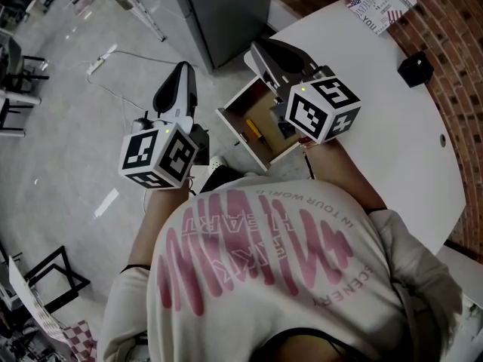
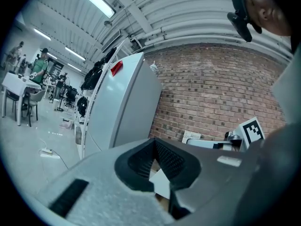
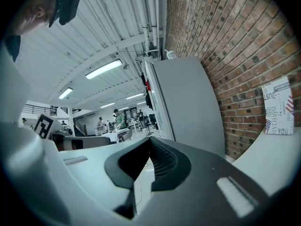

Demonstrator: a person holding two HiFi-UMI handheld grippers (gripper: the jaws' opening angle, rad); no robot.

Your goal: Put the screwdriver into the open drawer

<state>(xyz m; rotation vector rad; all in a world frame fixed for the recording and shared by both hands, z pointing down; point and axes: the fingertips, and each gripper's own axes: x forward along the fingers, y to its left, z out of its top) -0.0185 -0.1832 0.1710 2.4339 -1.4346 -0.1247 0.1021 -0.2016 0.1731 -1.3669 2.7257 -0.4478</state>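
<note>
"Down at the table edge, head view first. How do things stand?"

"A slim yellow-and-dark tool that I take for the screwdriver (image 1: 253, 130) lies inside the open drawer (image 1: 241, 138), close to its pale outer wall, so the task looks done. Neither gripper has hold of it. The right gripper (image 1: 258, 49) hangs just above the drawer, and the left gripper (image 1: 183, 68) is off to the side over the floor."

"So what's the risk?"

"The drawer juts out from the white table (image 1: 377, 127), right in front of the person. A careless pull-back of the right gripper, or a step forward, could bump it and jolt the tool."

"Left gripper view?"

"Its jaws are closed together with nothing between them, and it points level towards the grey cabinet (image 2: 127, 107). If it swings inward blind, it could clip the drawer's side."

"Right gripper view?"

"Same again: jaws fully together and empty, looking out past the cabinet. The drawer sits below its sight, so this camera gives no warning of a knock. If the drawer is to be pushed in, closed jaws can only nudge it — an off-centre shove could skew it."
</note>
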